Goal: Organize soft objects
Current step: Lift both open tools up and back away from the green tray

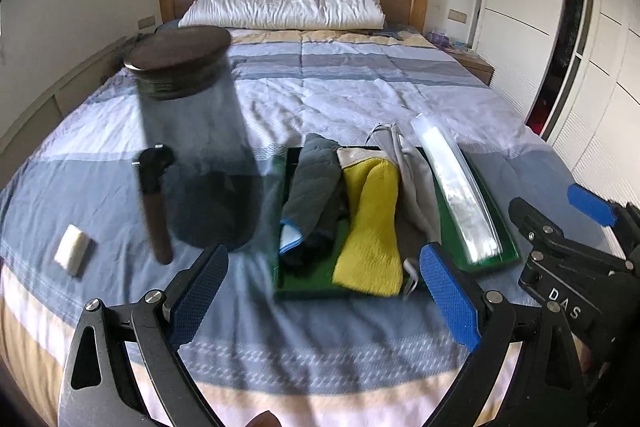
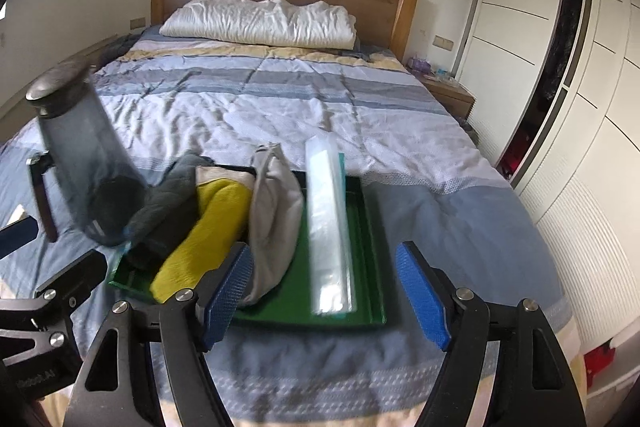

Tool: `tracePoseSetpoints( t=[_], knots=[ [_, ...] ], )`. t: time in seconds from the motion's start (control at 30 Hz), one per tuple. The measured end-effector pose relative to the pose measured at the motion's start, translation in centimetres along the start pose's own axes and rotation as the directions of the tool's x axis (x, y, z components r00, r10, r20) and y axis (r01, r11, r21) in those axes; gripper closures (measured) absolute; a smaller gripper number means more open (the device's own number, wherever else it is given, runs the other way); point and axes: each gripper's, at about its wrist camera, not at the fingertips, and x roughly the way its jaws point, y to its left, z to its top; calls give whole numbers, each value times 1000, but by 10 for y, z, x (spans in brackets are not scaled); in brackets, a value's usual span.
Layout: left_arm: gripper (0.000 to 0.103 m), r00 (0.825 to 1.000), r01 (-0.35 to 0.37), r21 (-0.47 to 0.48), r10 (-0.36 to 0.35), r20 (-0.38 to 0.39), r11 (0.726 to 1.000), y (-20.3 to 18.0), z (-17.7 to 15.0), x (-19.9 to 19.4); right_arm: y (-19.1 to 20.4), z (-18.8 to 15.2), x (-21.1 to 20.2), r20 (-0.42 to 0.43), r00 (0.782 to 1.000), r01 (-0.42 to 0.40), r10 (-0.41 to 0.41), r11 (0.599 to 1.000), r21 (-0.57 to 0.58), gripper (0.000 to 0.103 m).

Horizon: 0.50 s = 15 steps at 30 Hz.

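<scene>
A green tray (image 1: 500,255) (image 2: 360,227) lies on the bed. In it lie a grey cloth (image 1: 314,183) (image 2: 168,199), a yellow cloth (image 1: 372,227) (image 2: 208,227), a beige pouch (image 1: 416,183) (image 2: 276,211) and a clear plastic pack (image 1: 460,187) (image 2: 328,227). My left gripper (image 1: 324,287) is open and empty above the tray's near edge. My right gripper (image 2: 324,299) is open and empty above the tray's near right part; it also shows in the left wrist view (image 1: 560,227).
A dark glass jar (image 1: 192,131) (image 2: 84,163) with a lid stands left of the tray. A brown-handled brush (image 1: 154,203) and a white block (image 1: 72,249) lie further left. A white pillow (image 1: 284,7) (image 2: 260,23) lies at the headboard. Wardrobes (image 2: 560,67) stand right.
</scene>
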Motion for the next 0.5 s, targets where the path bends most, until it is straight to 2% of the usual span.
tracePoseSetpoints(
  t=[0.17, 0.5],
  knots=[
    [9, 1000, 24, 24, -25, 9, 999, 17, -16, -33, 13, -14, -35, 15, 1000, -10, 10, 1000, -5, 28],
    [9, 999, -4, 37, 2, 51, 999, 77, -46, -103, 63, -42, -122, 57, 997, -59, 61, 997, -41, 27]
  ],
)
